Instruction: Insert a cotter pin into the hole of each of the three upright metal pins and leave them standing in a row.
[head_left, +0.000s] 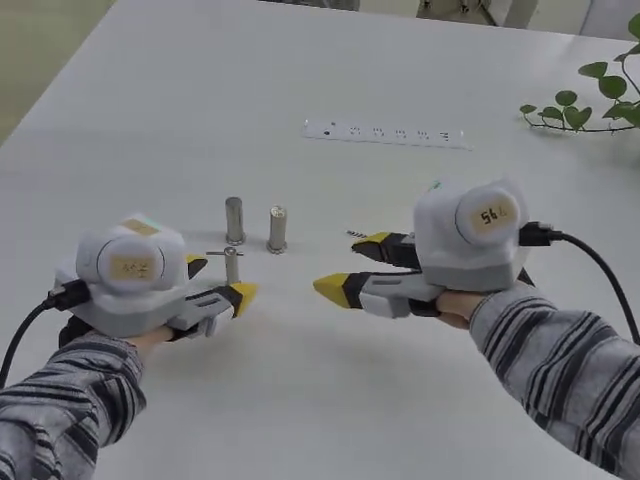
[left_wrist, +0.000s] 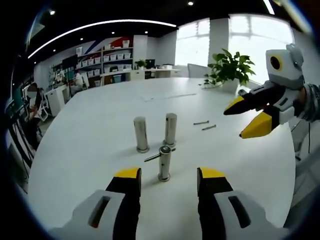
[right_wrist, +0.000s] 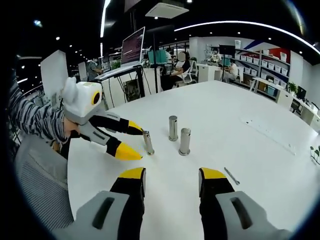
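Three pins: short steel cylinders with flared feet stood upright mid-table, clustered rather than in a row.
Fitted pin (head_left: 232, 265): it stood at 6 o'clock of the left bare pin (head_left: 234, 220), with a cotter pin (head_left: 221, 253) crossing its head.
Right bare pin (head_left: 277, 229): it stood at 3 o'clock of the left one.
Loose cotter pins (left_wrist: 201, 122): two lay flat at 3 o'clock of the cluster.
Left gripper (head_left: 220, 278): its jaws were spread and empty, flanking the fitted pin.
Right gripper (head_left: 345, 264): its jaws were parted and empty, near the loose ones.
Room: bare table (head_left: 300, 400) lay all round, with a power strip (head_left: 385, 132) well apart at 12 o'clock.
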